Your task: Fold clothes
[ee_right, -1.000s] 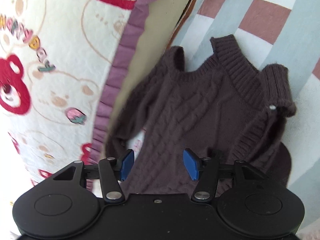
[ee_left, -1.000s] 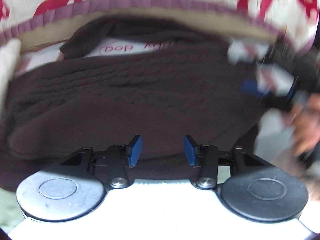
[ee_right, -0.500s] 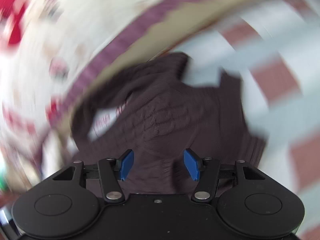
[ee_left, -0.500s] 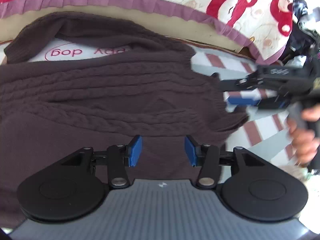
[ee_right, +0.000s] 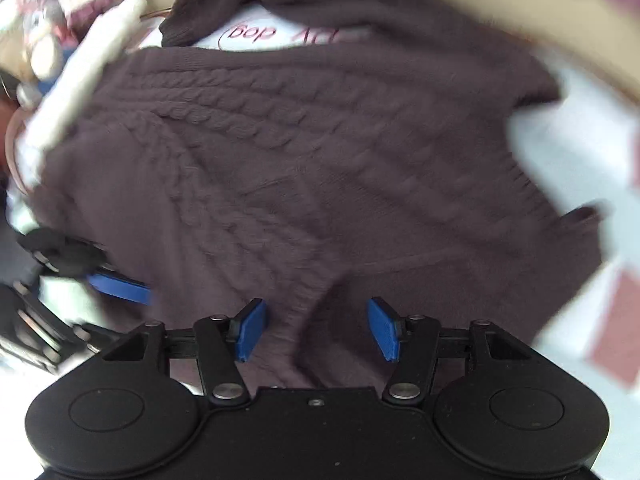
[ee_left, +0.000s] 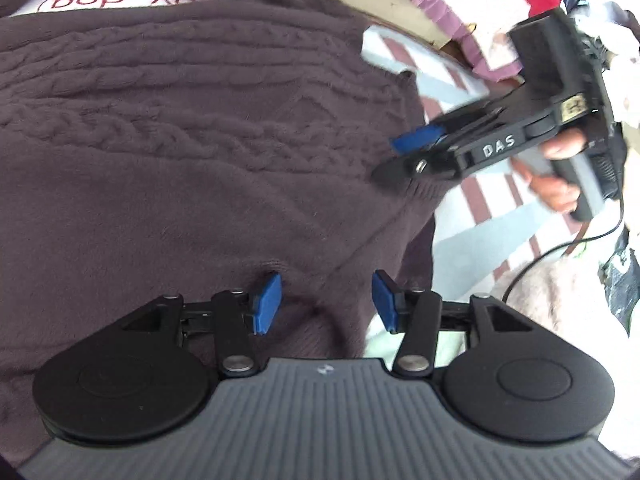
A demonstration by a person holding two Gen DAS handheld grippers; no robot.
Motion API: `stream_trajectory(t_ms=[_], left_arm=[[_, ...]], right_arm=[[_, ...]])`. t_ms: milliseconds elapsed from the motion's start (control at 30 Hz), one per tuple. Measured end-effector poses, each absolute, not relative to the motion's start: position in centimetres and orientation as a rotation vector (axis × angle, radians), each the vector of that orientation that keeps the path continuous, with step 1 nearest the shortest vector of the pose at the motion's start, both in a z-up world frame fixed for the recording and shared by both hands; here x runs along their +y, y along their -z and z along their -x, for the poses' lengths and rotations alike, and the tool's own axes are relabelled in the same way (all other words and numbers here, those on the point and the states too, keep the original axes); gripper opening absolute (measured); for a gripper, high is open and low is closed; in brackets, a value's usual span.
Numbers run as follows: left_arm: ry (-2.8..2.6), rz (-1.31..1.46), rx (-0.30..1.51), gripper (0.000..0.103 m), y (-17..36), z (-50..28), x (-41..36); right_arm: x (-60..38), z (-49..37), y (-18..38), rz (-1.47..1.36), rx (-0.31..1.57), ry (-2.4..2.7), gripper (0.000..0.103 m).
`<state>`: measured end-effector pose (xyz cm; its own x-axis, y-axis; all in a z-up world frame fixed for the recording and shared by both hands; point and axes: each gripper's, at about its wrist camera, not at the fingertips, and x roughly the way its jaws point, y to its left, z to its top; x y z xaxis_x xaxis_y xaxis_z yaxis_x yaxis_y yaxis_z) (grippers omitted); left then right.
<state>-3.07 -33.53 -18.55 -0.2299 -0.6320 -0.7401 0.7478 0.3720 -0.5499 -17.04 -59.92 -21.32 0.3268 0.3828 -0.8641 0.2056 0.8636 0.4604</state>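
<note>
A dark brown cable-knit sweater lies spread on the bed and fills both views. My left gripper hovers close over its smooth lower part. Its jaws are opening, and a soft fold of knit lies under the gap without being pinched. My right gripper points down at the sweater, open, pads clear of the fabric. In the left wrist view, the right gripper, held by a hand, sits at the sweater's right edge. A blue pad of the left gripper shows at the left of the right wrist view.
The bed has a pale blue and reddish-brown striped sheet. A cream quilt with red bears and a purple ruffle borders the far side. White printed fabric peeks from under the sweater. A black cable crosses a fluffy grey item.
My left gripper sank closer to the sweater and its jaws widened. My right gripper rolled and swung across, so the sweater now lies sideways in its view; it reached the sweater's right edge.
</note>
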Motion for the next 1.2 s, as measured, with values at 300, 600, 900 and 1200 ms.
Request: stream_trajectory(t_ms=[300,600,900,1200], left_arm=[[1.436,-0.088,1.276,0.021,18.4,4.8,-34.6],[1.460,-0.236,1.212,0.038,17.3,7.4,-35.1],[1.350,-0.313,1.023,0.055,14.9,6.7,-32.5],[1.310,-0.459,0.886,0.054,16.2,5.7,-35.2]], right_arm=[[-58.8,22.0,21.0,-0.392,1.352,-0.404,0.020],[-60.6,26.4,20.7,-0.418,1.272,-0.223,0.019],[-65.0,33.0,19.1,-0.949,1.051,0.435,0.065],[-65.9,33.4,24.2,-1.310,0.884,0.513,0.060]])
